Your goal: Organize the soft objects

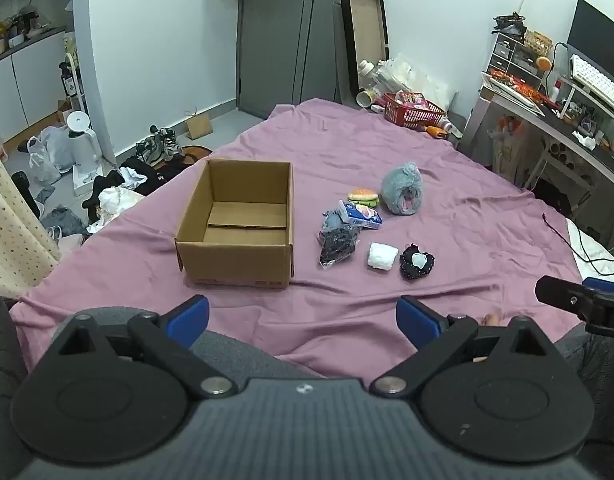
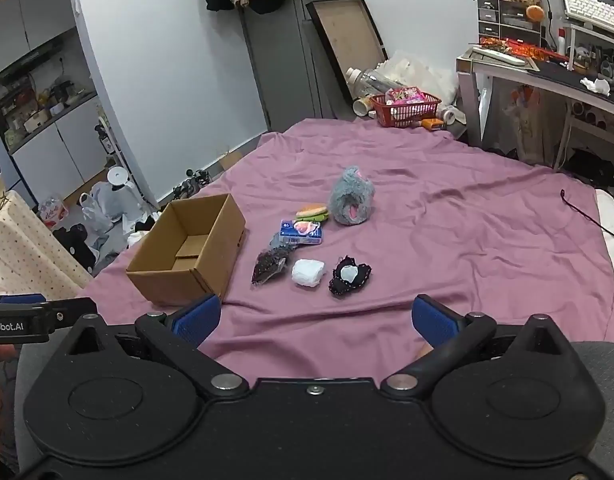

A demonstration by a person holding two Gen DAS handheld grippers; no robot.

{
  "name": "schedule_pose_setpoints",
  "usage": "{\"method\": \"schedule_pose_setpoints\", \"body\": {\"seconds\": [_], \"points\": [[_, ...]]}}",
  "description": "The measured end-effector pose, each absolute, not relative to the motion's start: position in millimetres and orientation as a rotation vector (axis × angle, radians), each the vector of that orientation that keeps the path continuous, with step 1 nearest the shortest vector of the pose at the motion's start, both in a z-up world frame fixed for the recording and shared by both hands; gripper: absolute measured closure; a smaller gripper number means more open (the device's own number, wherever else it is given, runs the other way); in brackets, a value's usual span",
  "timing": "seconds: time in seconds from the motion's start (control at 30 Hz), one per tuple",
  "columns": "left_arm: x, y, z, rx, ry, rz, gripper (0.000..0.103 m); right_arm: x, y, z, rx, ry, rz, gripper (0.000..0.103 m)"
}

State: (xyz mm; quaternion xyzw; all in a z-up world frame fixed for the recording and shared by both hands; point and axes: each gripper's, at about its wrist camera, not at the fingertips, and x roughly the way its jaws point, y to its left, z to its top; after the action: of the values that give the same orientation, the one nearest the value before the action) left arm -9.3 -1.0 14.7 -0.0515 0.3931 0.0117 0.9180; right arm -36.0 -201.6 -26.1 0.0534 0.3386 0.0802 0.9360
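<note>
— Starting out, judging by the layout: nothing packed yet. Box sitting empty on the sheet, left of the pile.

— Both tongs hanging released, gripping nothing: left gripper and right gripper hovering near the sheet's edge.

— Lying just right of the box: black bag, tissue pack, burger, white roll, black scrunchie, grey plush.

— Probably reaching forward next, pinching one gently, dropping it in the box.

Even, soft indoor light fills both views, with faint shadows beside the cardboard box. Focus is sharp; fisheye distortion bends walls near the edges.
</note>
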Motion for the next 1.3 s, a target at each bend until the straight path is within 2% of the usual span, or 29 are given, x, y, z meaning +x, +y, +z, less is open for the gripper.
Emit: {"method": "schedule_pose_setpoints", "body": {"seconds": [0.17, 1.3], "points": [[-12.1, 2.9, 18.6, -0.124, 0.809, 0.017, 0.004, -40.0, -201.5, -13.5, 0.099, 0.689, 0.174, 0.0], [-16.9, 1.5, 23.9, -0.125, 0.795, 0.008, 0.004, -46.4, -200.5, -30.6, 0.046, 0.66, 0.136, 0.0]]}}
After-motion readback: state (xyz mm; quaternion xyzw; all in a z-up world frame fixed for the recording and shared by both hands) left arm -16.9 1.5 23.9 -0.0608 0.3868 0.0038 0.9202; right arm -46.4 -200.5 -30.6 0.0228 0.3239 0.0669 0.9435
